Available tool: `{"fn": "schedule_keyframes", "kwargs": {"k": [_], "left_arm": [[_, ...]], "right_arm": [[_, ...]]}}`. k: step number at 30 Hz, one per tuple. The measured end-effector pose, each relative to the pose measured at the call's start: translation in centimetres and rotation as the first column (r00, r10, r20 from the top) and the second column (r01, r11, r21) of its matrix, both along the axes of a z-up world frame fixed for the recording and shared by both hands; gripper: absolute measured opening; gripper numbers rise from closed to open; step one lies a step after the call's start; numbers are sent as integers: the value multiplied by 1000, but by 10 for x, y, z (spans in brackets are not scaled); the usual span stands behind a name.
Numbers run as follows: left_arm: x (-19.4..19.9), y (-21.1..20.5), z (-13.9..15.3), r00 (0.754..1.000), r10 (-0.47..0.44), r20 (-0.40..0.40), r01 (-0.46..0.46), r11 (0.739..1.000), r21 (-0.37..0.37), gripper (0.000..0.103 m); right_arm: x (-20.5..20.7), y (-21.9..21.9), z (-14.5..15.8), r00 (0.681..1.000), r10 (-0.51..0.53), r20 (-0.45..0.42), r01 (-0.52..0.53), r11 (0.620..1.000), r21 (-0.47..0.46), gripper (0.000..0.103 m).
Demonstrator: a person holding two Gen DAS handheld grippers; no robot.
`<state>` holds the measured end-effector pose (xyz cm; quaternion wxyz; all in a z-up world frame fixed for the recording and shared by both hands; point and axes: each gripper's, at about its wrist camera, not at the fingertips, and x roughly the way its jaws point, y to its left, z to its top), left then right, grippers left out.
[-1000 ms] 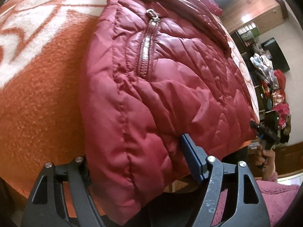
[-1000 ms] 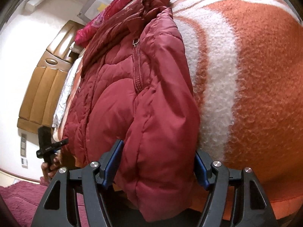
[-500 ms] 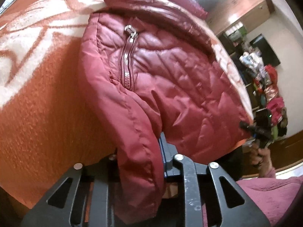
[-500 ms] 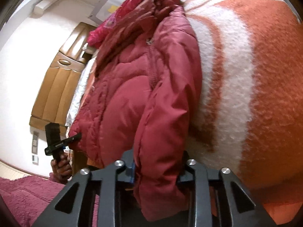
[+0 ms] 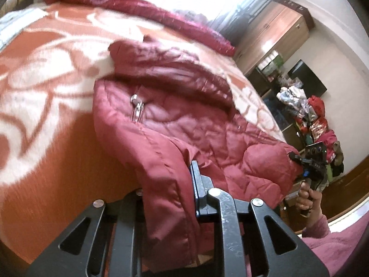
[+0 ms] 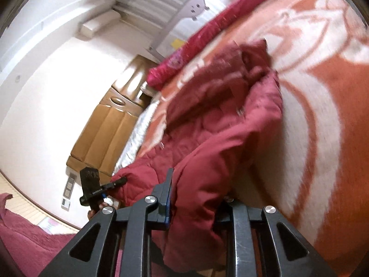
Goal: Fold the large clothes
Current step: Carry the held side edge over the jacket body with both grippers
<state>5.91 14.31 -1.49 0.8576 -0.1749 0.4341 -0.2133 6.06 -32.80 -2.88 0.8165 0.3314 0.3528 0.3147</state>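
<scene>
Bed blanket [image 5: 46, 138] underneath; both claws, left claw [image 5: 170, 184] and right claw [image 6: 198, 198], just closing, clamp jacket [image 5: 184, 115] hem (lifted); next I fold it toward the collar.

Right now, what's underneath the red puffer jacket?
The red puffer jacket lies on an orange-and-white blanket covering the bed. Both claws, left and right, pinch its near hem. Whatever lies beneath the jacket's middle is covered.
</scene>
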Motion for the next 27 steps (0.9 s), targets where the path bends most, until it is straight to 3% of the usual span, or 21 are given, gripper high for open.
{"fn": "schedule_keyframes", "kwargs": {"k": [7, 12, 27], "left_arm": [[25, 9, 27, 994, 46, 94, -41, 998, -55, 16], [50, 9, 43, 989, 53, 137, -47, 998, -49, 16], [143, 11, 65, 982, 132, 138, -125, 991, -58, 17]], "right_arm": [[24, -4, 23, 995, -56, 82, 52, 998, 45, 21], [53, -2, 44, 988, -92, 121, 88, 995, 37, 21], [145, 3, 75, 966, -221, 132, 228, 973, -43, 21]]}}
